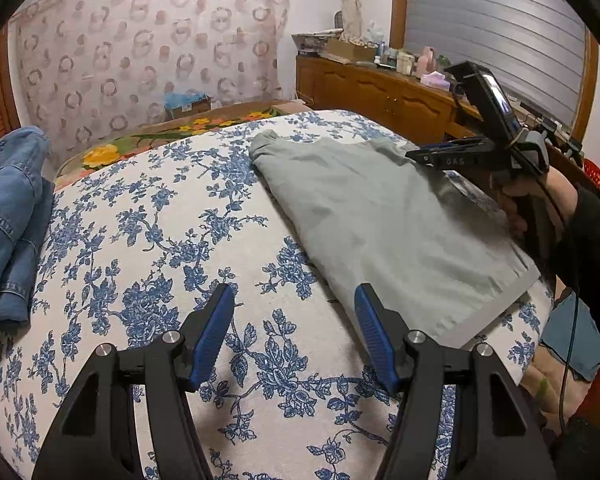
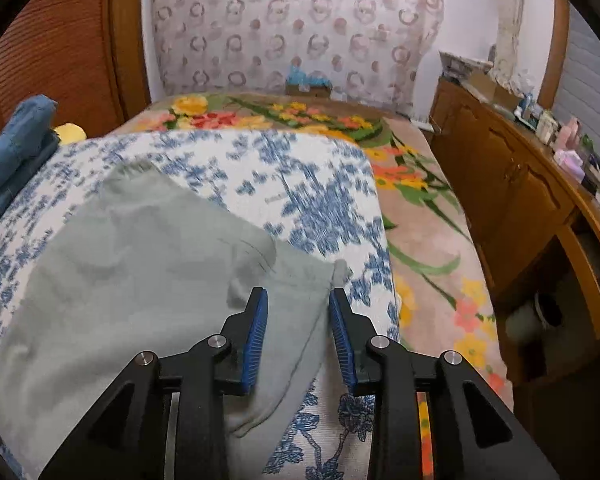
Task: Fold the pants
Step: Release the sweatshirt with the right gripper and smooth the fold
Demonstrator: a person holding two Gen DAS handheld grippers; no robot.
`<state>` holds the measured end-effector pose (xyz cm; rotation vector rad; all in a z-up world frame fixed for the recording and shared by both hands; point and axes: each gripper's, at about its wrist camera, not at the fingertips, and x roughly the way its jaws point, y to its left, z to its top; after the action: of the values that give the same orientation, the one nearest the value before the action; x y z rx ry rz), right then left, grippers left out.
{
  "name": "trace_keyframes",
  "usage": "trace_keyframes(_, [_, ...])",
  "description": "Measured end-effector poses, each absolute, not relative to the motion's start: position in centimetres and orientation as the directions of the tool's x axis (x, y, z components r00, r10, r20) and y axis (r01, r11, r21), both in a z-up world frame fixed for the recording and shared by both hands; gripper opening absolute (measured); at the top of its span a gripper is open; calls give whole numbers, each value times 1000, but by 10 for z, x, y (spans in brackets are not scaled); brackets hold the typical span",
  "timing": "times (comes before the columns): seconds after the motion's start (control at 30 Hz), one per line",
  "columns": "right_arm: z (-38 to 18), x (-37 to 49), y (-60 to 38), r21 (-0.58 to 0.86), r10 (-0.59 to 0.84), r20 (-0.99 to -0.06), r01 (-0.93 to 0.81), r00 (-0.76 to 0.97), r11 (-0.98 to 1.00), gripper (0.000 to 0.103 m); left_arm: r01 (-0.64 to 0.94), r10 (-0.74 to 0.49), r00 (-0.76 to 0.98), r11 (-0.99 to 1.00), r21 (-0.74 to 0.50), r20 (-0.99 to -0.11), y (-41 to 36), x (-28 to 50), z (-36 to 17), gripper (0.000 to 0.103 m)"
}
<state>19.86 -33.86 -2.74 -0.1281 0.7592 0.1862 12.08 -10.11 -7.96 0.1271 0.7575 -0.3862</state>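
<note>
seemingly the pants [image 1: 380, 216] lay part-folded on the bed [image 1: 148, 264] — both grippers, left [image 1: 296, 334] and right [image 2: 298, 334], gaped empty — more folds remained.

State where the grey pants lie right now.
The pants lie flat on the floral bedcover, right of centre in the left wrist view, under the right tongs, far from the denim.

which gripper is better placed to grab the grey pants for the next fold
Right. The right gripper has its open fingers straddling the edge of the grey pants. The left gripper is open too, but sits over bare floral bedspread, beside the pants rather than on them.
</note>
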Motion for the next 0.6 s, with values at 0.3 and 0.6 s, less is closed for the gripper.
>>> trace_keyframes(0.3, [-21,204,-362,-28,93,-682,-153,725,988,3,387,-282,630,922,-21,-723,-104,128,-97,64])
trace_keyframes(0.6, [-19,201,-352,-57,67,-663,-139,746,989,11,390,-277,626,921,-15,-729,-106,128,-100,64])
